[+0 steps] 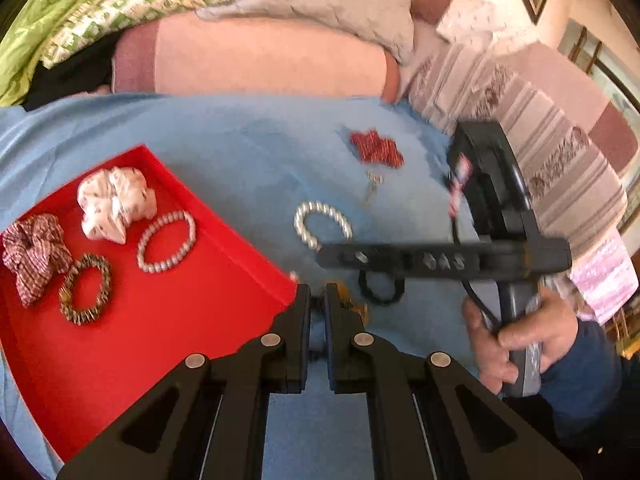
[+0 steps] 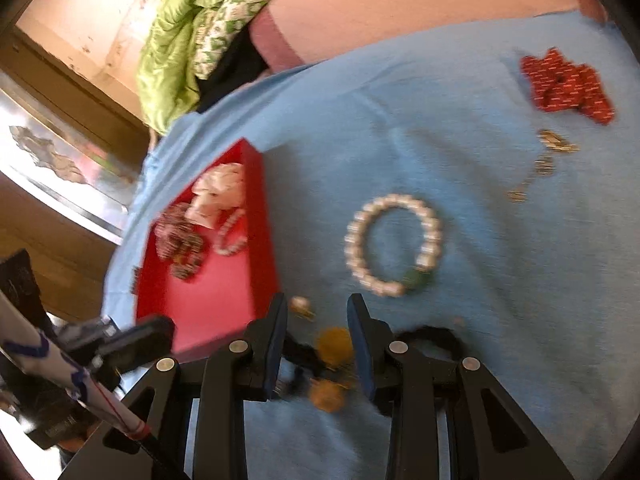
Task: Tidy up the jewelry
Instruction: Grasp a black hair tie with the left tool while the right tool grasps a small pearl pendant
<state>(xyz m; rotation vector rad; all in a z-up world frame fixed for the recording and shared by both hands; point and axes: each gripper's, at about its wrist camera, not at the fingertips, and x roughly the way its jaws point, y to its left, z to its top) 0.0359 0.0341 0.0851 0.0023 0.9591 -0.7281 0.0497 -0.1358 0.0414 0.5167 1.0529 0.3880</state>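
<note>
A red tray point(image 1: 160, 320) point(image 2: 224, 292) lies on the blue cloth. It holds a white scrunchie point(image 1: 116, 204), a checked scrunchie point(image 1: 34, 256), a pearl bracelet point(image 1: 166, 242) and a bronze bracelet point(image 1: 85, 290). Loose on the cloth are another pearl bracelet point(image 1: 320, 224) point(image 2: 394, 244), a red scrunchie point(image 1: 376, 148) point(image 2: 566, 84), gold pieces point(image 2: 548, 160), a black hair tie point(image 1: 380, 290) and yellow pieces point(image 2: 334, 344). My left gripper point(image 1: 319, 304) is shut at the tray's near corner, with something dark in its slit. My right gripper point(image 2: 318, 304) point(image 1: 332, 257) is open above the yellow pieces.
A pink pillow point(image 1: 260, 56) and a green quilt point(image 1: 80, 0) lie behind the cloth. Striped bedding point(image 1: 520, 100) rises on the right. A hand point(image 1: 520, 340) grips the right tool's handle. A small pearl piece point(image 2: 300, 304) sits by the tray's corner.
</note>
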